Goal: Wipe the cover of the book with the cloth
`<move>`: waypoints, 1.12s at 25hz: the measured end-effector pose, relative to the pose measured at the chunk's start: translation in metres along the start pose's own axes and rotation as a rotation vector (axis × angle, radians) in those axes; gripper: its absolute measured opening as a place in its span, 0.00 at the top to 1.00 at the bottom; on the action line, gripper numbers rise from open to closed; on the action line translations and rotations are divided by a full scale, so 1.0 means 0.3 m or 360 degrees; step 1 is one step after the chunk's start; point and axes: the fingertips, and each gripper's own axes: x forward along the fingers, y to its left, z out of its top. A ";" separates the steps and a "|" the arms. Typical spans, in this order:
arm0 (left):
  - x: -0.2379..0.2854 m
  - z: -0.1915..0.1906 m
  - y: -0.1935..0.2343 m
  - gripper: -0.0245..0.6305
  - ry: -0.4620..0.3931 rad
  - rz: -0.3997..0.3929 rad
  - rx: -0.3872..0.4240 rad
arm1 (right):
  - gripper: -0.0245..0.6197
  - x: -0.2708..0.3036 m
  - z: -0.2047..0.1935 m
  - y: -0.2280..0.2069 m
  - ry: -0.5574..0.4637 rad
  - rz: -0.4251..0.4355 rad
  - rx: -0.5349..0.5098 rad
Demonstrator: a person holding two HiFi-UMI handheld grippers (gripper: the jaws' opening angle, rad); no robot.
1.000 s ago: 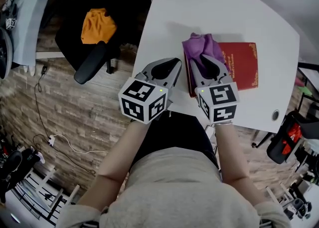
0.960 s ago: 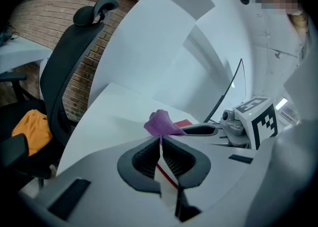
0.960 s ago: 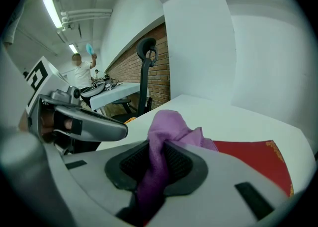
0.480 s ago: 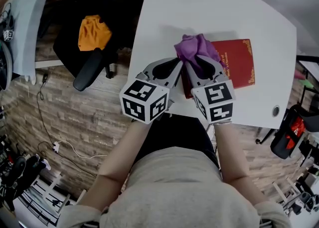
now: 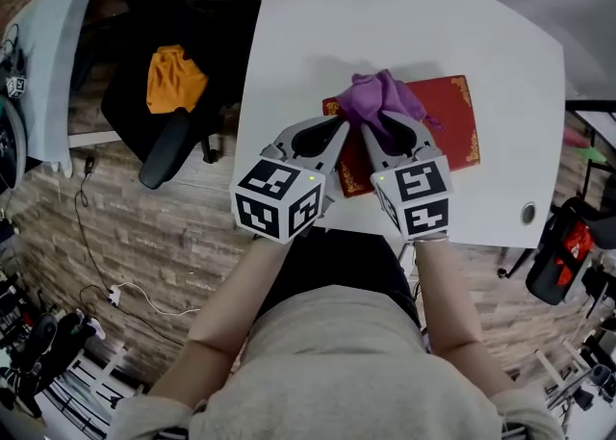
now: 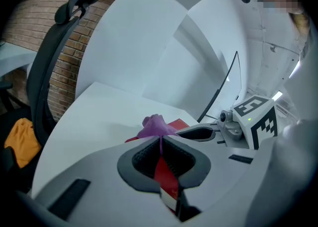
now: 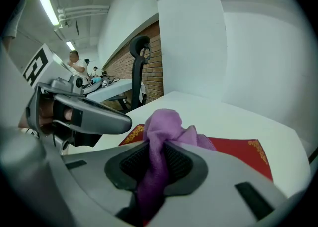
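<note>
Book (image 5: 448,125) now farther left, cloth (image 5: 375,96) in right tool (image 5: 376,127)

The red book (image 5: 438,125), closed and gold-bordered, lies flat and slightly askew near the desk's (image 5: 385,14) front edge. The purple cloth (image 5: 375,96) sits bunched on its left part, pinched in the right gripper (image 5: 378,126).

White table (image 5: 385,24); black office chair (image 5: 173,144); brick wall (image 6: 69,67); ceiling striplights (image 7: 49,7)
</note>
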 end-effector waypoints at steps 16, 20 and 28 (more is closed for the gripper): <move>0.106 0.044 -0.136 0.92 0.0045 -0.0092 0.0085 | 0.83 -0.090 -0.074 -0.180 0.0009 -0.0106 0.0102; 0.134 0.045 -0.168 0.91 0.0060 -0.0105 0.0102 | 0.83 -0.111 -0.088 -0.224 0.0004 -0.0134 0.0119; 0.180 0.043 -0.215 0.91 0.0076 -0.0120 0.0136 | 0.83 -0.148 -0.120 -0.313 -0.0004 -0.0190 0.0165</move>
